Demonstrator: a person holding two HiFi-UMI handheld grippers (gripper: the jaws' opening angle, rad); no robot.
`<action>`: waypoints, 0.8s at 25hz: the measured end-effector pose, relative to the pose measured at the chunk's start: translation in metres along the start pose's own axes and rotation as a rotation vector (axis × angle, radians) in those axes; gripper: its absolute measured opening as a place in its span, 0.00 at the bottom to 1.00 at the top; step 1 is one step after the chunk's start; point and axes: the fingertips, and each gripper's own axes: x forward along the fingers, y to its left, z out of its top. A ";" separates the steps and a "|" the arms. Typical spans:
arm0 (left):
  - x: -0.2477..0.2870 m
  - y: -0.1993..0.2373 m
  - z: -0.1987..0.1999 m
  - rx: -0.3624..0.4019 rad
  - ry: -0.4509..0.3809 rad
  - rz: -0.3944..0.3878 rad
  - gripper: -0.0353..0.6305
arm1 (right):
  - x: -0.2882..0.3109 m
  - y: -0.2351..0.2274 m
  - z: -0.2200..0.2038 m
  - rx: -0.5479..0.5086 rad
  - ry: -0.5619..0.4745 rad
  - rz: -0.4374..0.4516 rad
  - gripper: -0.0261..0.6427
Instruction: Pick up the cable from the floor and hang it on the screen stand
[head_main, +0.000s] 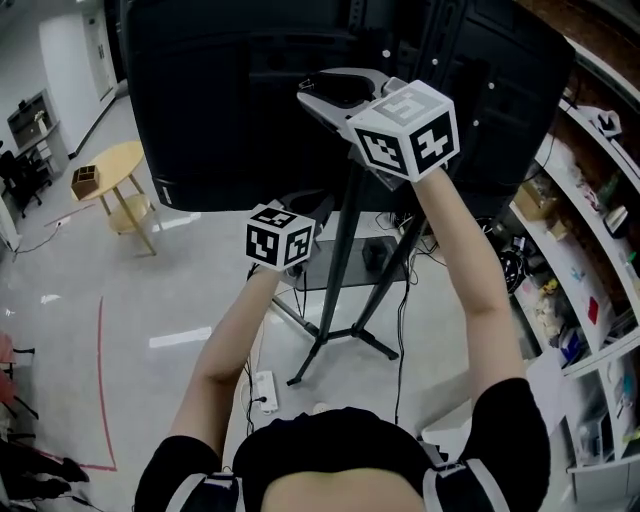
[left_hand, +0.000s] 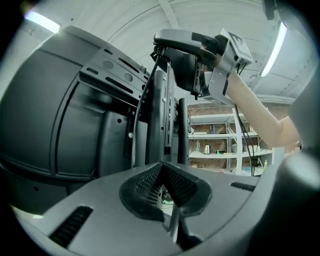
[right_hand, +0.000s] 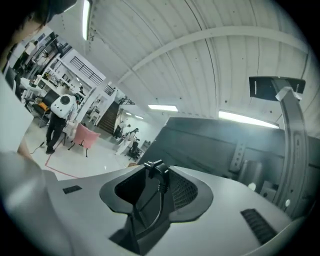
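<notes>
Right arm (head_main: 478, 290) reaches high beside the screen stand (head_main: 340, 260), right gripper (right_hand: 155, 167) pinching the black cable (right_hand: 160, 191). Left arm (head_main: 225, 345) is lower, left gripper (left_hand: 163, 169) pressed together.

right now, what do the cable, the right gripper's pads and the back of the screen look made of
The cable: black rubbery or plastic jacket, smooth, dull sheen, moulded plug.
The right gripper pads: probably rubber, black, fine grid texture.
The screen back: likely moulded plastic, matte black; its slotted bracket looks like painted metal.
</notes>
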 end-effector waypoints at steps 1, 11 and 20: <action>0.003 0.002 0.006 0.004 -0.008 0.009 0.06 | -0.002 -0.008 0.009 -0.009 -0.013 -0.004 0.28; 0.032 0.028 0.062 0.065 -0.032 0.063 0.06 | -0.012 -0.094 0.084 -0.085 -0.079 -0.087 0.28; 0.059 0.041 0.101 0.115 -0.059 0.113 0.06 | -0.008 -0.143 0.105 -0.081 -0.130 -0.115 0.28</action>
